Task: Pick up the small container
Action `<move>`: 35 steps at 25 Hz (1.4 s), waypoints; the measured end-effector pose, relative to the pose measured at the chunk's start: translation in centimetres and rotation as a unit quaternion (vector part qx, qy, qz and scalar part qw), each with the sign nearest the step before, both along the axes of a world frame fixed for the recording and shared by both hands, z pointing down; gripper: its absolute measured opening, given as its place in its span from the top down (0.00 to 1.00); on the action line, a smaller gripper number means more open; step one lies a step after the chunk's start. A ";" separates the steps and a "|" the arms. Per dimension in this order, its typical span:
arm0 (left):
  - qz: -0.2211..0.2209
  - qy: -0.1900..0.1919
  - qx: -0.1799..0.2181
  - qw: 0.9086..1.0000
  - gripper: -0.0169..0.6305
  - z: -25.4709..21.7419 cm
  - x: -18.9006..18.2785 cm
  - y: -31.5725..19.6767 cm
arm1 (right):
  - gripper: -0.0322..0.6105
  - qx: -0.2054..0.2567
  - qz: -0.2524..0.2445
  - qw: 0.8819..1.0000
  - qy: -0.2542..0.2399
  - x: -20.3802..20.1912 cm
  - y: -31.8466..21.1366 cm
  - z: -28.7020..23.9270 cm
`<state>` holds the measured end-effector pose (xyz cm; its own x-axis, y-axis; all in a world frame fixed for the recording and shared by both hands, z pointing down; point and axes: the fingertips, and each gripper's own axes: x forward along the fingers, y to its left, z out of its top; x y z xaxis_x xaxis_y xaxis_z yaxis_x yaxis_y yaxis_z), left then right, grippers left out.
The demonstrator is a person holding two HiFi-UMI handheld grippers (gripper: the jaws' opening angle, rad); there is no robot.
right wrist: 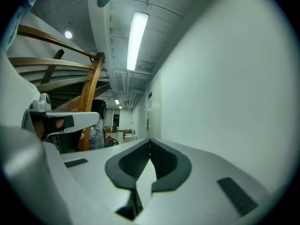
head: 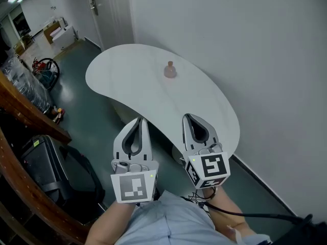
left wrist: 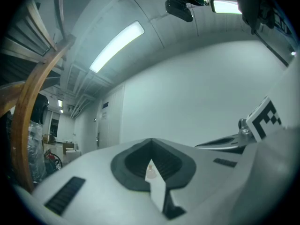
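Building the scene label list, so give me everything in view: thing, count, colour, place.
small container: 1, pale pink, standing alone on the table's far half
table: 1, white, curved top, against the wall
door: 1, white, far end, top left
wooden rail: 1, brown, left edge
black bag: 1, on the floor, lower left
shirt: 1, light blue, bottom centre, the person's
left claw: 1, white, shut and empty, at the table's near edge
right claw: 1, white, shut and empty, beside the left claw, over the table's near part
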<state>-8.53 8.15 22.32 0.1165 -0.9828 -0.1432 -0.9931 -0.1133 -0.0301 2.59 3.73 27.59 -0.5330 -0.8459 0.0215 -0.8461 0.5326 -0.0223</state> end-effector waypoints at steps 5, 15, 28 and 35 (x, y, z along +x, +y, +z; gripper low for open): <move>0.015 0.003 -0.004 1.000 0.98 0.5 -1.6 -1.5 | 0.95 -0.001 0.017 1.000 0.004 -1.5 -1.3 0.2; 0.029 0.007 -0.029 0.999 0.98 2.5 -2.7 -5.5 | 0.95 -0.009 0.038 0.999 0.011 -2.1 -4.9 1.3; 0.023 -0.016 -0.025 0.999 0.98 2.0 -4.5 -16.5 | 0.95 0.000 0.043 0.999 0.003 -2.6 -16.4 0.3; 0.025 -0.022 -0.029 0.999 0.98 1.6 -4.4 -20.3 | 0.95 -0.003 0.045 0.999 0.004 -2.2 -19.5 0.6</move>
<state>-12.90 -12.10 23.94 0.1697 -0.9822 -0.0803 -0.9841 -0.1647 -0.0661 0.41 -15.73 28.20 -0.4539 -0.8905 0.0310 -0.8911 0.4535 -0.0189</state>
